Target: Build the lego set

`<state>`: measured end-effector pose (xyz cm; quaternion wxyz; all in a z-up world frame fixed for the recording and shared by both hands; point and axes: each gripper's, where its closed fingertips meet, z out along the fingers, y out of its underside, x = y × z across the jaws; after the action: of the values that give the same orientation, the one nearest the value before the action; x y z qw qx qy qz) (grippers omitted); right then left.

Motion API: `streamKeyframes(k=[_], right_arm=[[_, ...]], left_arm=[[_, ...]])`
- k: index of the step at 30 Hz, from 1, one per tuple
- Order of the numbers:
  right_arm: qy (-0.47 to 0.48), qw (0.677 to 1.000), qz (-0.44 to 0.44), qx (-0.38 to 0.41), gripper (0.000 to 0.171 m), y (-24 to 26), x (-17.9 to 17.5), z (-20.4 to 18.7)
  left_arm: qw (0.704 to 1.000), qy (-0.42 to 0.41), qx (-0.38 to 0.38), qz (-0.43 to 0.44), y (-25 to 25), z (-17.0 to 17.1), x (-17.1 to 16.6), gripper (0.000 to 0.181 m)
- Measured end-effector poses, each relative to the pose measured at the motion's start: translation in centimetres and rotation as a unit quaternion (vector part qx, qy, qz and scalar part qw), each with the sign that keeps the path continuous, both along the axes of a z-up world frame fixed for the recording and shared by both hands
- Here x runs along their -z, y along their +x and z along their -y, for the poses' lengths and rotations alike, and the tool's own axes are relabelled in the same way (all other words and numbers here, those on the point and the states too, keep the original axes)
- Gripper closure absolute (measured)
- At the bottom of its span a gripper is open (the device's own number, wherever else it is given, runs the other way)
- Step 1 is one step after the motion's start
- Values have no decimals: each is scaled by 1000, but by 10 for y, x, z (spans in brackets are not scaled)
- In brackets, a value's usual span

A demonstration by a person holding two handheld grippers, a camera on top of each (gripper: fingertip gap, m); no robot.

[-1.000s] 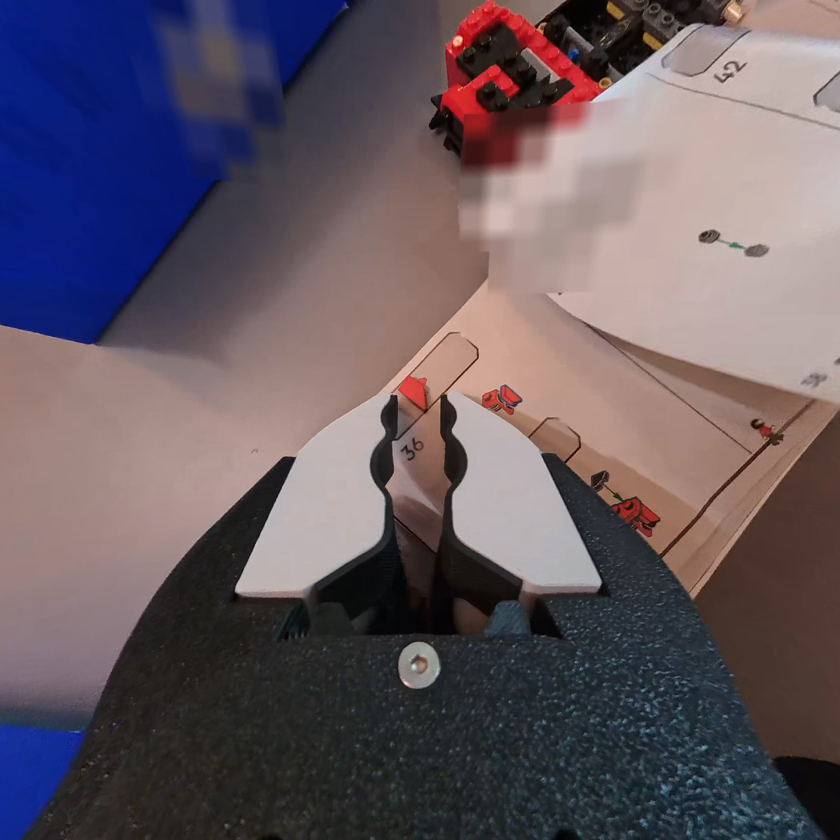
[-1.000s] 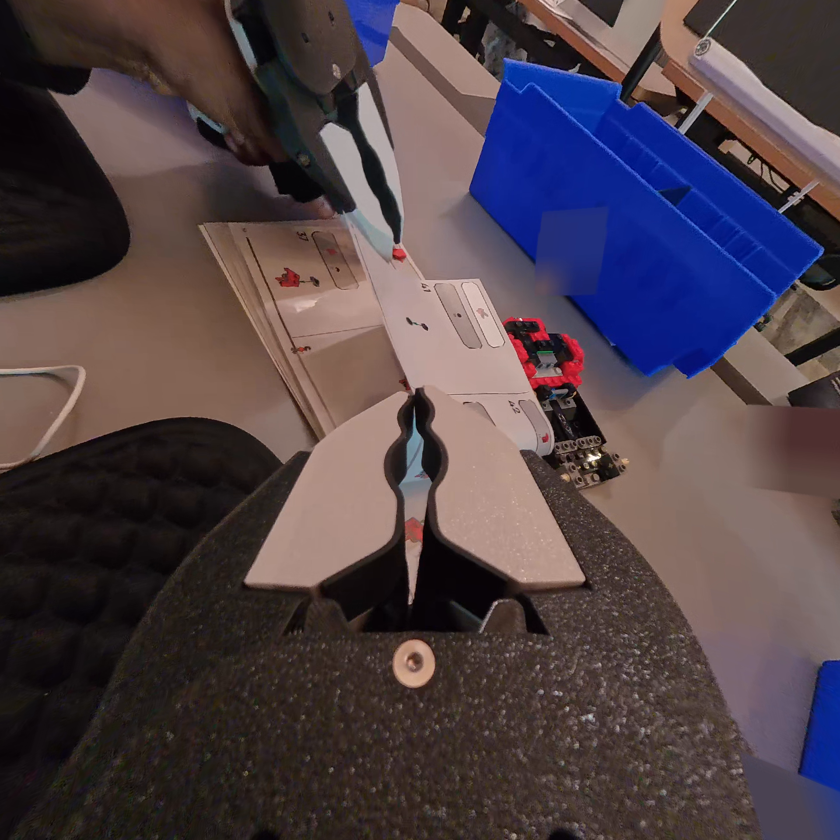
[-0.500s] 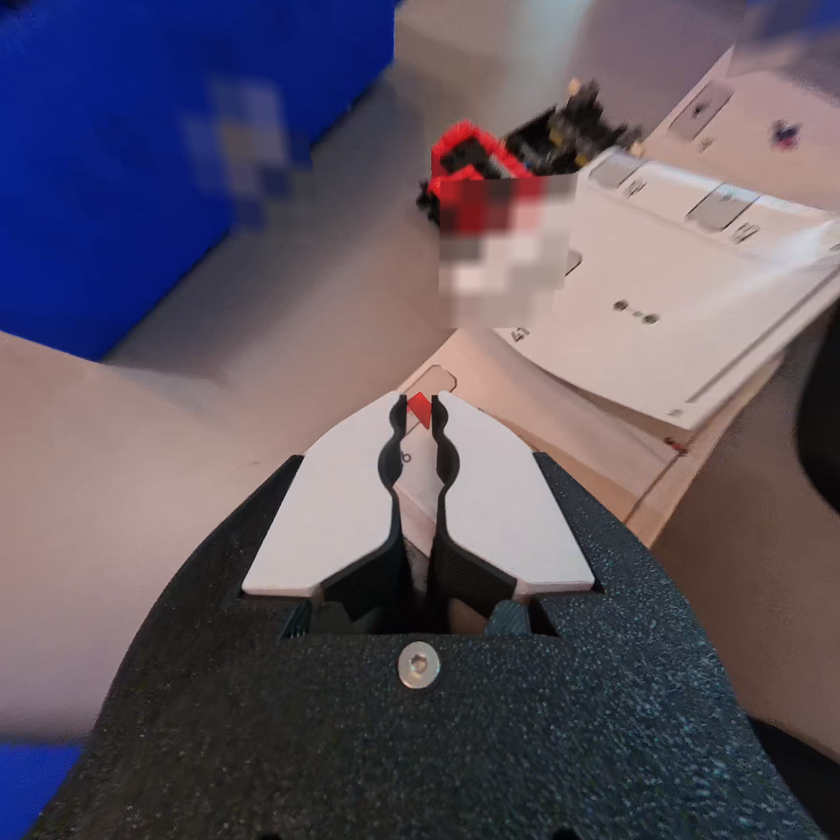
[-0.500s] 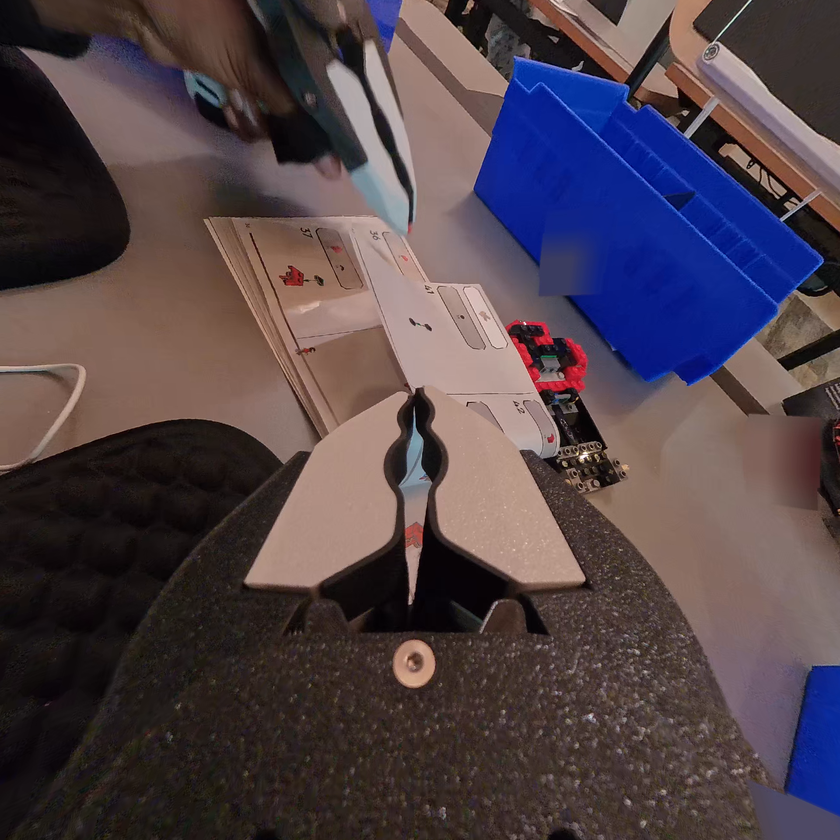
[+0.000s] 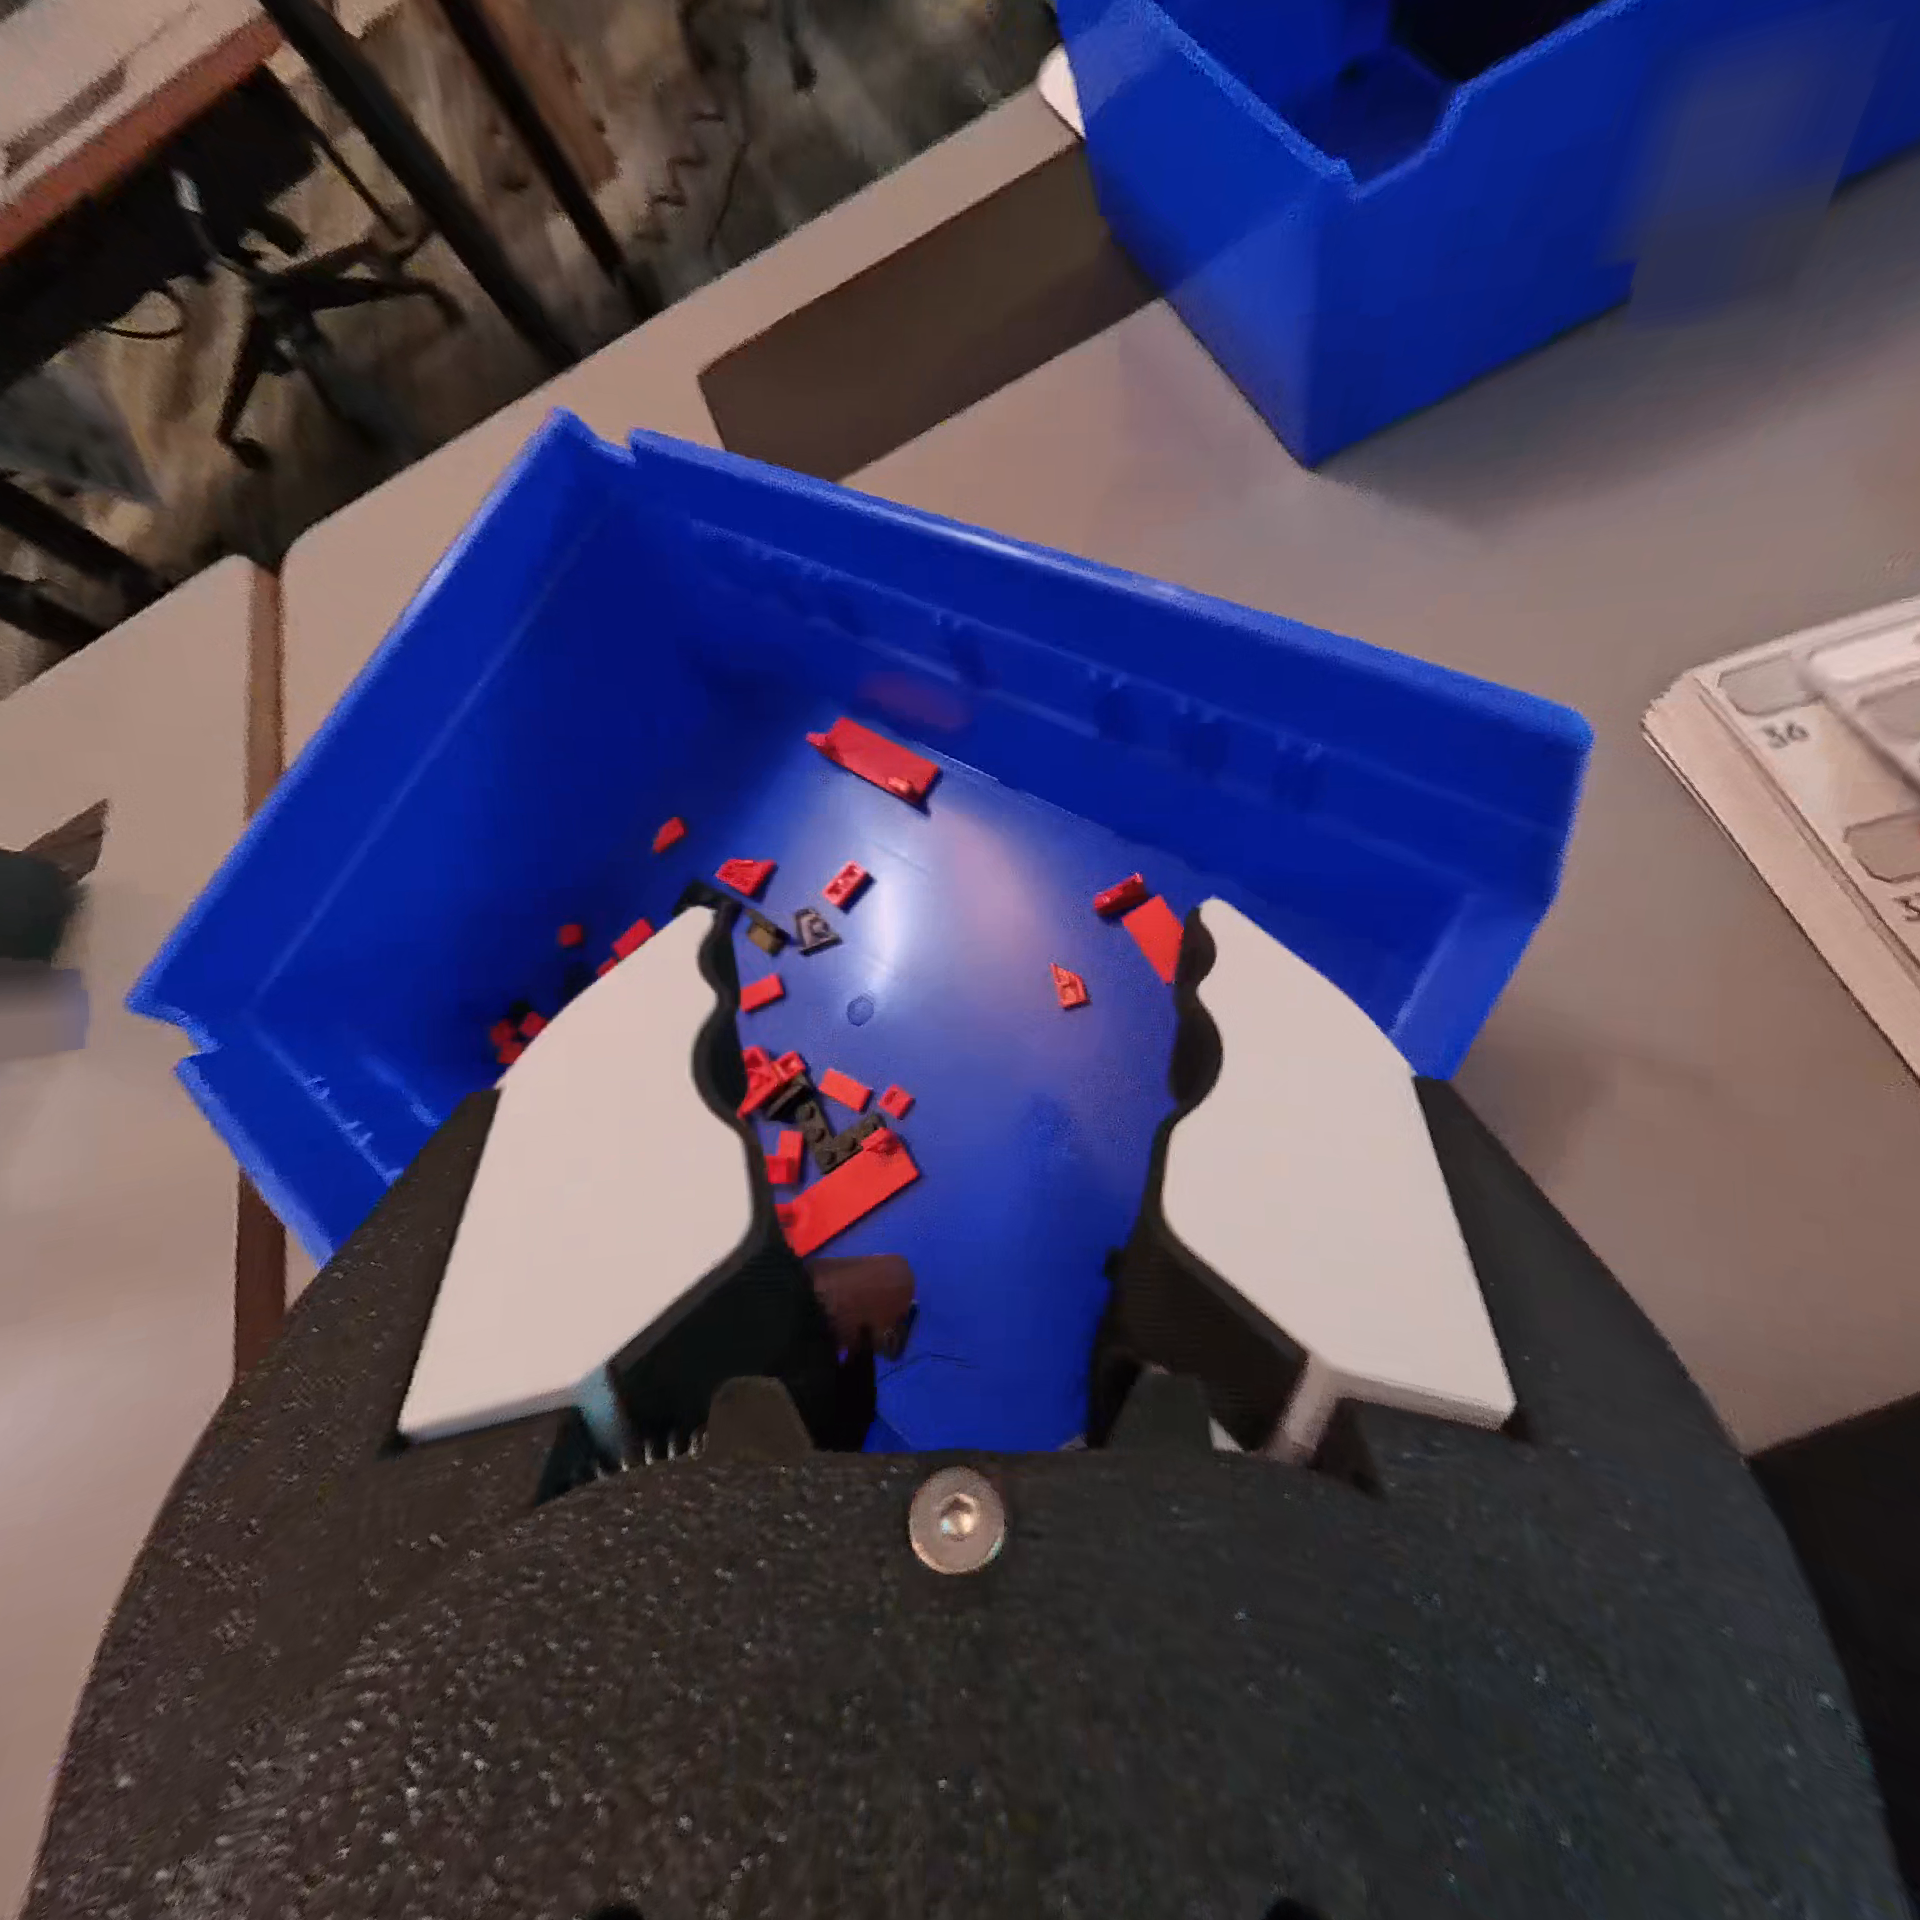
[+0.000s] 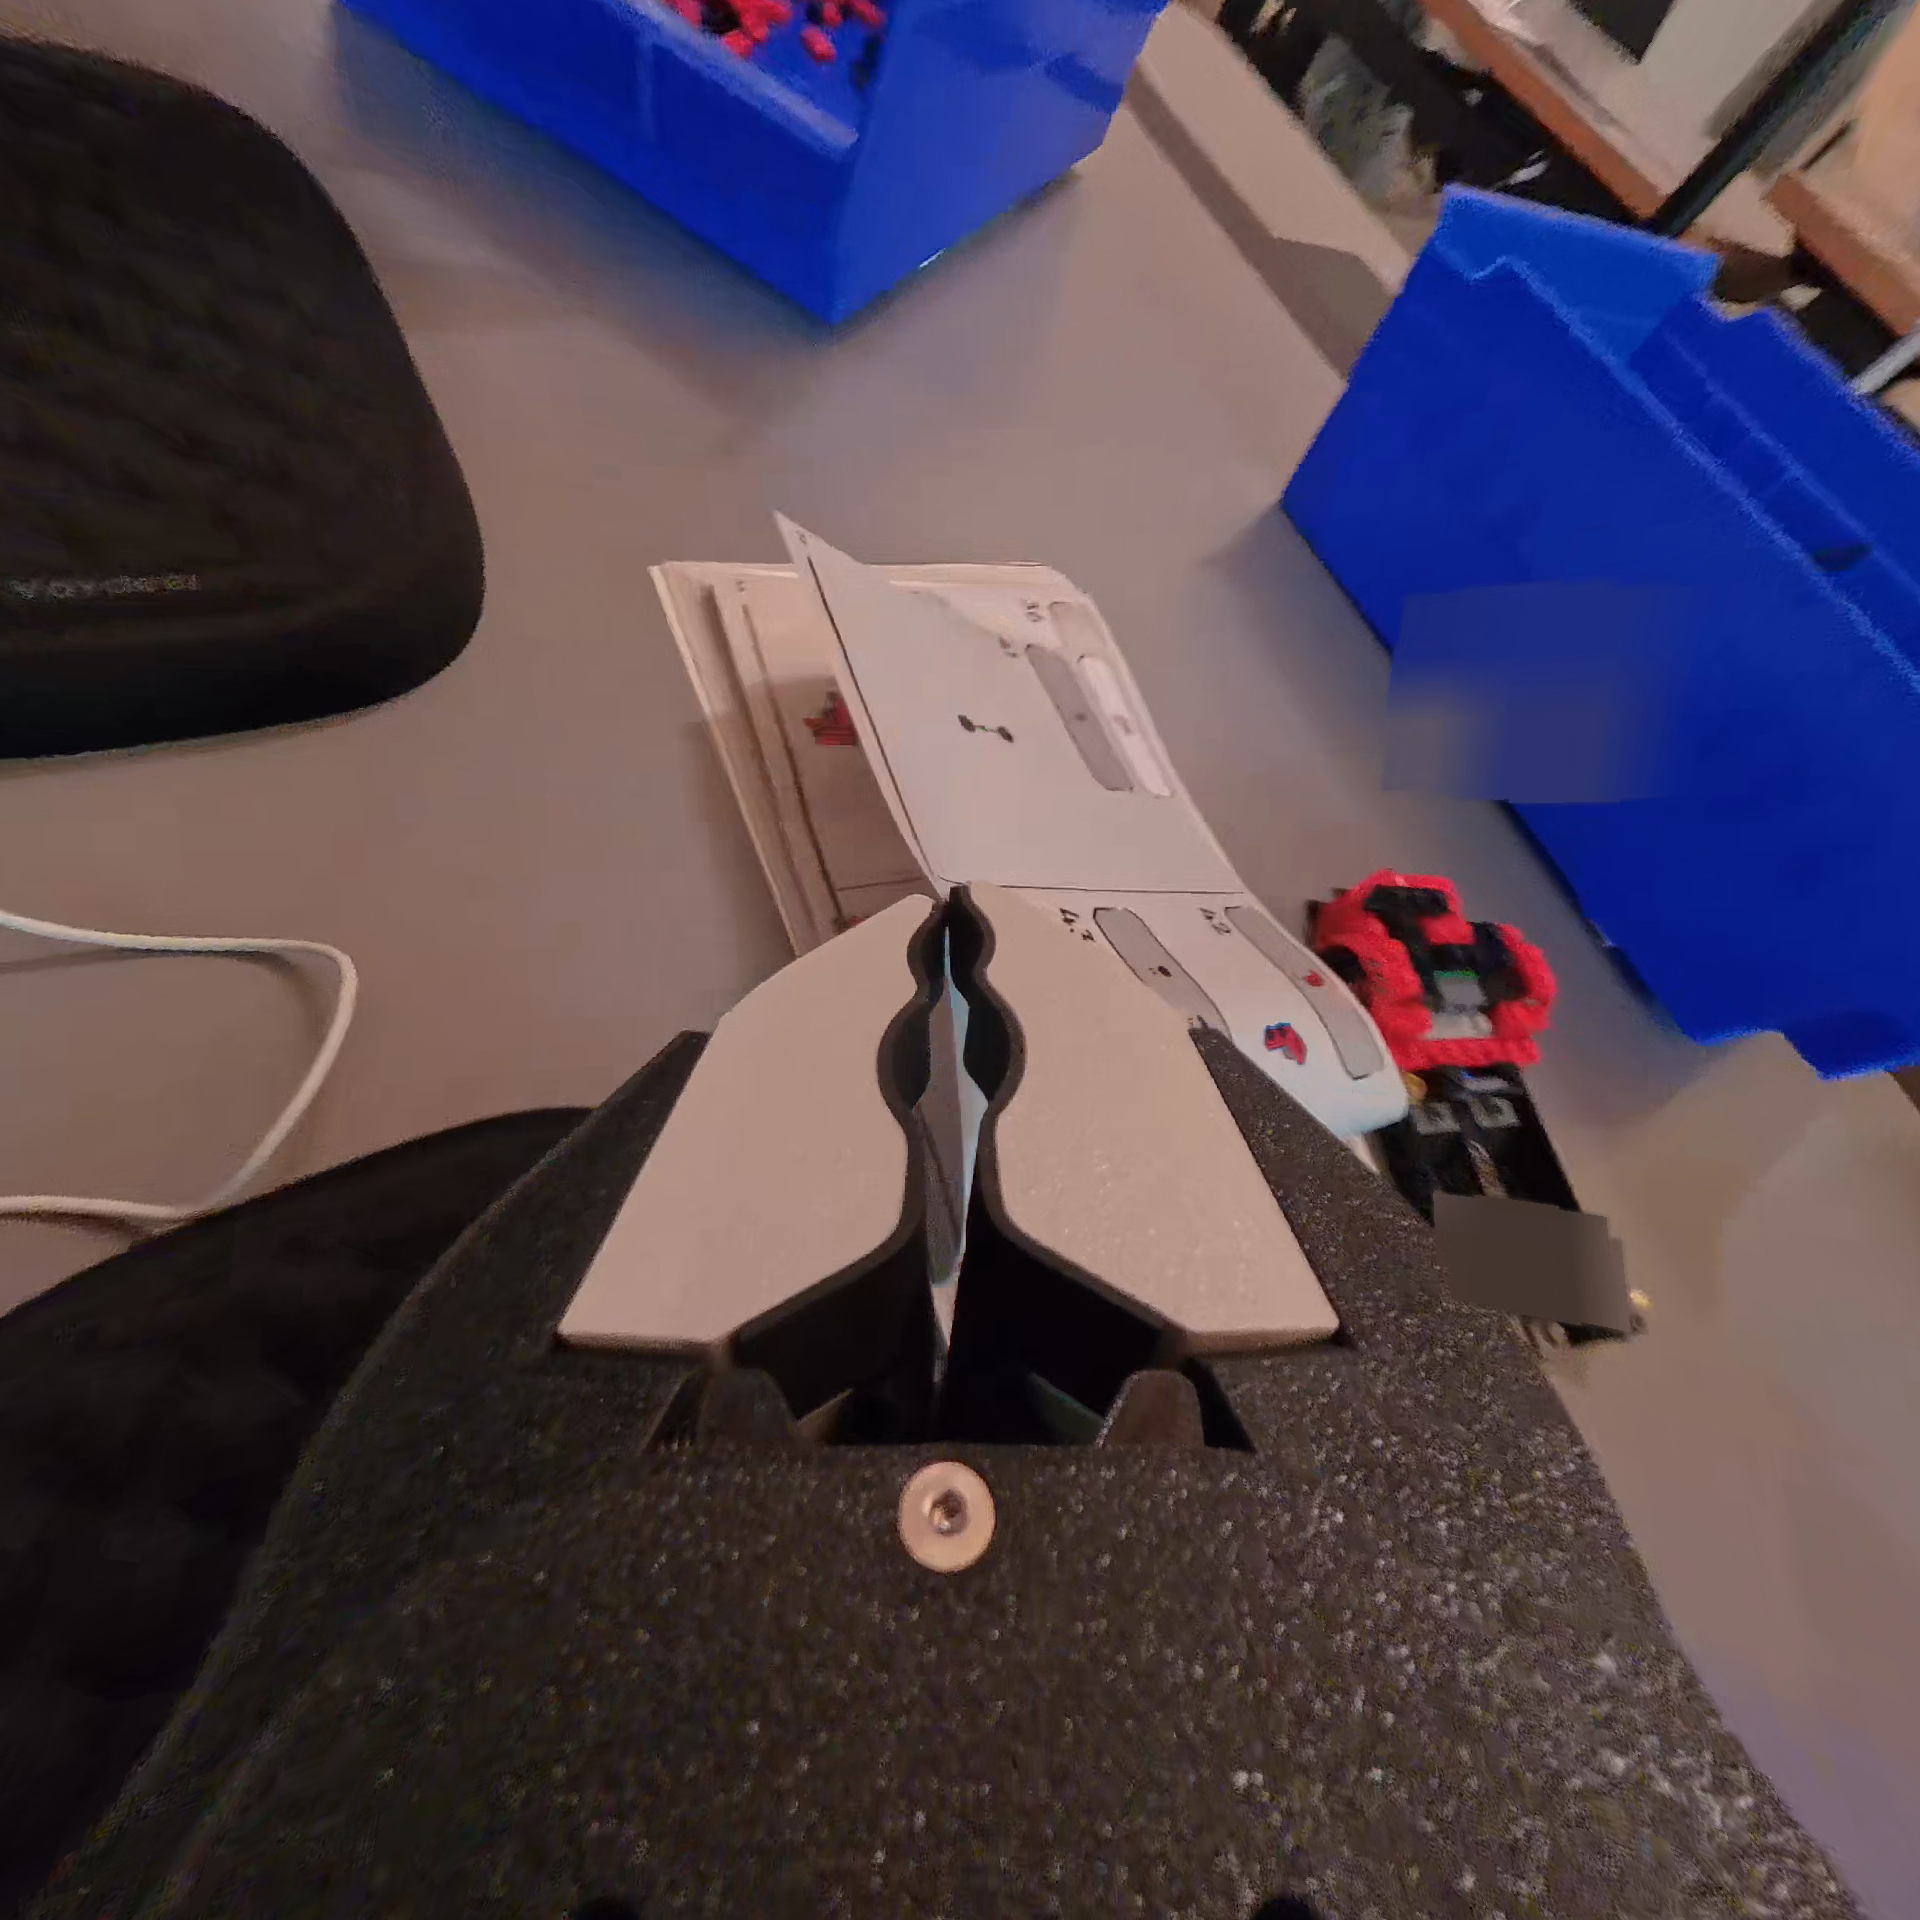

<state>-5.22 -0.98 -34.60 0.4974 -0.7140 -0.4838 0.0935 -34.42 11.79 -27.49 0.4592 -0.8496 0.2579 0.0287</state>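
Note:
My left gripper [image 5: 956,920] is open wide and empty, hovering over a blue bin [image 5: 1039,561]. Several small red and black lego pieces [image 5: 831,1132] lie on the bin's floor. A flat red piece [image 5: 1158,935] lies close to the right fingertip. My right gripper [image 6: 951,902] is shut on a page of the instruction booklet [image 6: 997,727] and holds the page lifted. The part-built red and black lego model [image 6: 1434,977] sits on the table just right of the booklet. The booklet's corner also shows in the left wrist view [image 5: 1818,790].
A second blue bin [image 5: 1351,260] stands behind the first. In the right wrist view, a large blue bin [image 6: 1621,582] stands behind the model and another bin with red pieces [image 6: 790,114] at the back. A black cushion [image 6: 156,416] and a white cable [image 6: 281,1039] lie left. There is about 35 cm between the tips of the two grippers.
My left gripper swung away from the booklet to above the parts bin and opened; the small red piece at its tips is gone from them. My right gripper still pinches the page.

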Motion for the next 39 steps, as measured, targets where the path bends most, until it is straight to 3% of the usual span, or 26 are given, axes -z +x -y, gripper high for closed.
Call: streamKeyframes(k=[3, 6, 7, 10, 11, 14, 17, 19, 23, 28, 31, 33, 36, 39], right_arm=[[-16, 998, 50, -18, 171, -14, 15, 1], [-43, 992, 109, -40, 168, -20, 32, 5], [-54, 990, 122, -52, 161, -22, 36, 7], [-114, 986, 94, -81, 110, -25, 29, 23], [-134, 984, 65, -93, 108, -24, 19, 29], [-155, 981, -53, -100, 131, -1, -20, 32], [-137, 982, -126, 38, 171, 69, -33, -15], [-173, 972, -127, 97, 171, 104, -10, -38], [-176, 981, -54, 70, 171, 96, 29, -54], [-192, 979, -65, 12, 171, 52, 34, -63], [-200, 978, -58, 15, 171, 36, 37, -65], [-195, 979, -55, 22, 171, 31, 37, -67], [-192, 980, -54, 27, 171, 30, 38, -68], [-189, 980, -51, 28, 171, 30, 38, -68]], left_arm=[[998, 62, 1, 1, 12, 4, -22, 109], [985, 110, 134, -13, 88, 28, -41, 140], [975, 103, 198, -24, 122, 41, -37, 144], [942, 77, 319, -75, 198, 67, -12, 145], [931, 72, 347, -93, 216, 70, -3, 145], [902, 60, 400, -154, 251, 73, 24, 147], [891, 72, 414, -173, 266, 62, 31, 152], [896, 48, 425, -118, 277, 62, 31, 154], [894, 18, 446, -28, 289, 66, 32, 155], [888, 15, 457, -57, 282, 68, 43, 155], [883, 16, 465, -59, 274, 67, 40, 154], [896, 20, 441, -54, 259, 56, 32, 159], [900, -31, 434, -32, 231, 62, 27, 170], [910, -101, 393, -83, 198, 66, 50, 157]])
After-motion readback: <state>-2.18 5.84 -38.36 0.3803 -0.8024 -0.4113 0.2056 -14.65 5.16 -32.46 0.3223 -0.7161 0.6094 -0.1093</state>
